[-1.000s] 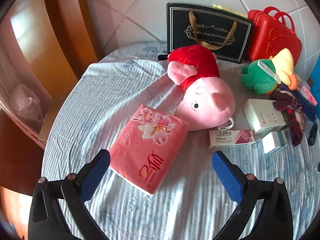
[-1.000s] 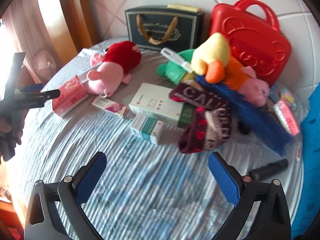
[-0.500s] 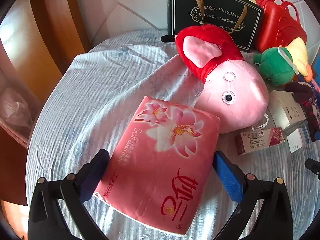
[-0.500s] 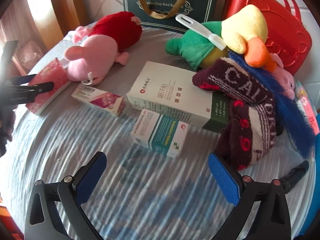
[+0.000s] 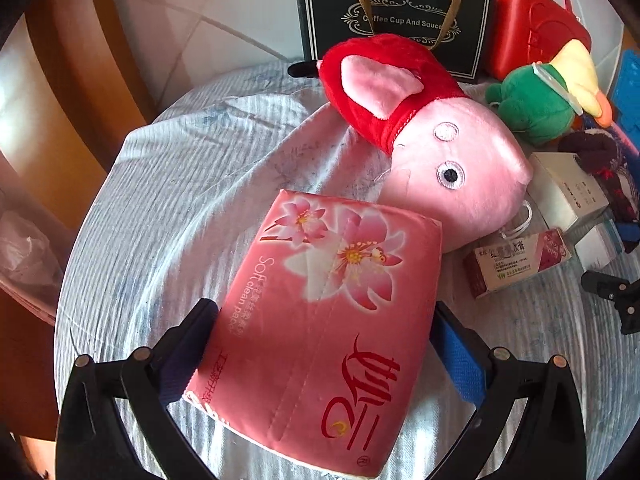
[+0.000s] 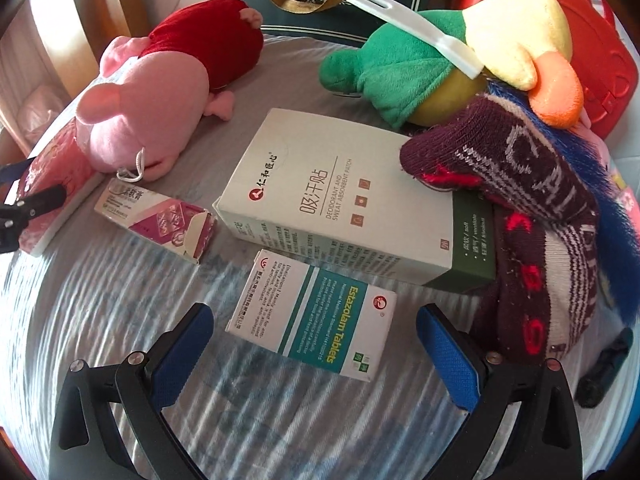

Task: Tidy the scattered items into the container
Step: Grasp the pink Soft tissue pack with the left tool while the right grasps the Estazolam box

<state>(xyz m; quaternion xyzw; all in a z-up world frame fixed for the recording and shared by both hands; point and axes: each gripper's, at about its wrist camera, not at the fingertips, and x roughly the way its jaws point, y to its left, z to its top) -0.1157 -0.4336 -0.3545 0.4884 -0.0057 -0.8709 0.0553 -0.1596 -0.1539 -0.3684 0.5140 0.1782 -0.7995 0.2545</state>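
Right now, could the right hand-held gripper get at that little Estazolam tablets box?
Probably yes. The right hand-held gripper is open, with the tablets box lying flat just ahead between its fingers. Nothing lies on top of the box; the bigger white box sits just behind it and the knitted sock off to one side.

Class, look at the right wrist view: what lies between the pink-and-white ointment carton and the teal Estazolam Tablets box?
Nothing: in the right wrist view only bare striped tablecloth separates the ointment carton from the Estazolam Tablets box.
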